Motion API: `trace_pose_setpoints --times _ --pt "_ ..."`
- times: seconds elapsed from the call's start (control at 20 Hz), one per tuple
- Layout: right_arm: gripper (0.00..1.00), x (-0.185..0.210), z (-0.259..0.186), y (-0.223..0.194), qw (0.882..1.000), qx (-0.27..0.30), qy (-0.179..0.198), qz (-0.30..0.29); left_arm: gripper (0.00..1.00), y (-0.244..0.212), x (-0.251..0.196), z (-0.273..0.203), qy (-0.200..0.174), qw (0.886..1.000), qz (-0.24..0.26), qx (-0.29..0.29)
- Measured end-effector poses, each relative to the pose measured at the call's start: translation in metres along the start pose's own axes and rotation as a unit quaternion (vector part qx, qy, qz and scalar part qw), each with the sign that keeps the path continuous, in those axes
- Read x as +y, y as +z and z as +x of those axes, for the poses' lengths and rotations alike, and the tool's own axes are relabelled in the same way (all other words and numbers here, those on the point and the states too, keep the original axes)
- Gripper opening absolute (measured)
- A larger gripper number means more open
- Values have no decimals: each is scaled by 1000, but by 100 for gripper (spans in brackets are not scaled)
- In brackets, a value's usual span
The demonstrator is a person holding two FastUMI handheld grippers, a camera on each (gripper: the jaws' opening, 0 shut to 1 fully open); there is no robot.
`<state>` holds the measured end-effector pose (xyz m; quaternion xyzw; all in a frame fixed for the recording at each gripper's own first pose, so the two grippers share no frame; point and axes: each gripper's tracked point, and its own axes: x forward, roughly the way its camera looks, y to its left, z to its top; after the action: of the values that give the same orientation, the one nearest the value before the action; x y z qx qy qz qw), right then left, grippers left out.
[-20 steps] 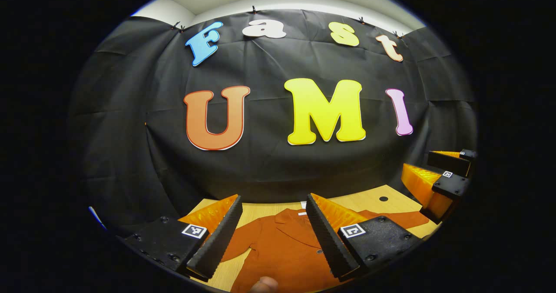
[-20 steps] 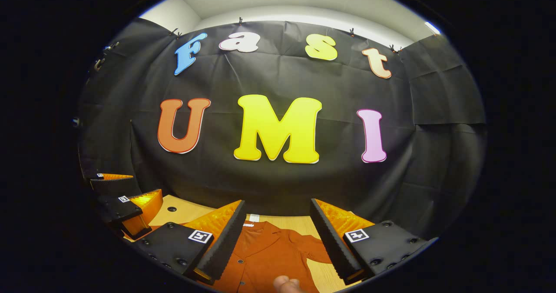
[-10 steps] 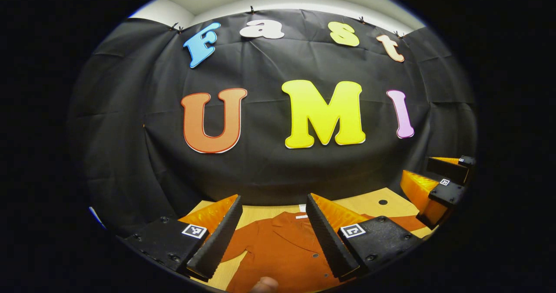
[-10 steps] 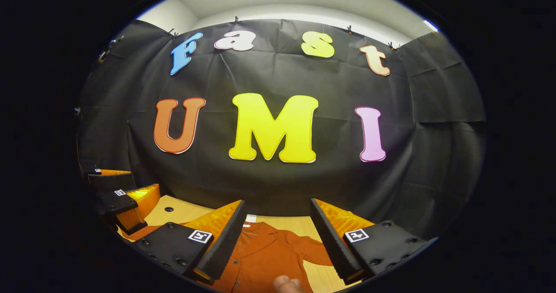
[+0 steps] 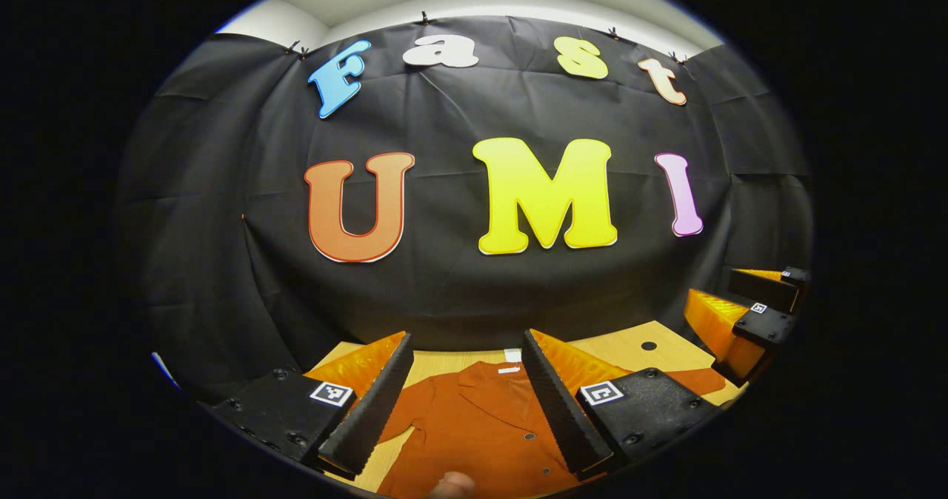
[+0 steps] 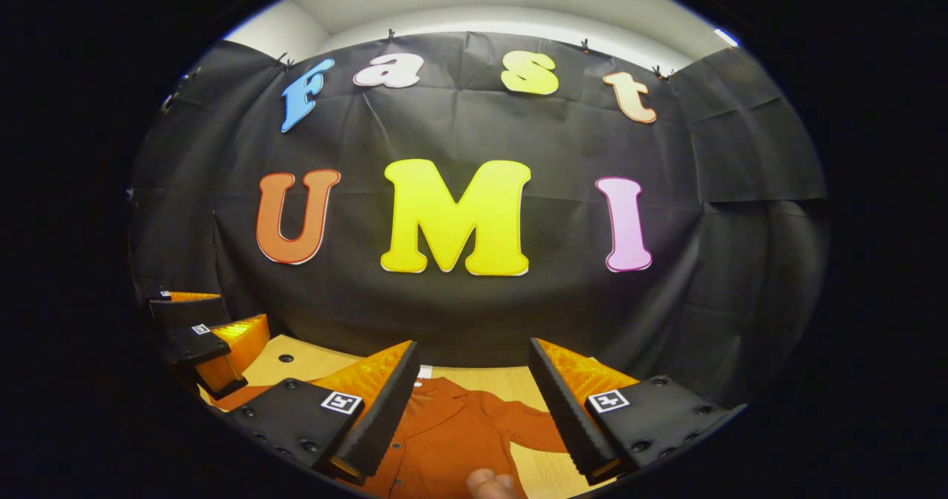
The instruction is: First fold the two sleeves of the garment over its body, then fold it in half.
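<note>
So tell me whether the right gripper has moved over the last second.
Yes, slightly. In the left gripper view the right gripper sits lower against the wooden table, closer to the garment.

The right gripper [image 6: 470,362] is held with its 2 fingers spread wide above a rust-orange garment [image 6: 452,440] laid flat on a wooden table [image 6: 511,380]. The left gripper [image 6: 215,332] is seen at the left edge, over the table.
</note>
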<state>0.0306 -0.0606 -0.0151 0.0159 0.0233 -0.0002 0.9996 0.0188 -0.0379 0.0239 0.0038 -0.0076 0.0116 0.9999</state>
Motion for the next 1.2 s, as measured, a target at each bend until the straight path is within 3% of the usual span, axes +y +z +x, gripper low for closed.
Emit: trace_pose_setpoints --times 0.35,0.75,0.95,1.2 --pt "94 -40 16 -16 999 19 -34 9 95 -6 -13 4 -2 1000 2 7" --pt "94 -137 49 -85 987 93 -132 -6 96 -32 -30 6 3 999 13 42" --pt "95 -206 63 -141 965 176 -194 19 96 -50 -37 6 9 998 20 65" --pt "95 -295 66 -217 919 275 -278 59 96 -89 -50 6 10 990 -1 139"
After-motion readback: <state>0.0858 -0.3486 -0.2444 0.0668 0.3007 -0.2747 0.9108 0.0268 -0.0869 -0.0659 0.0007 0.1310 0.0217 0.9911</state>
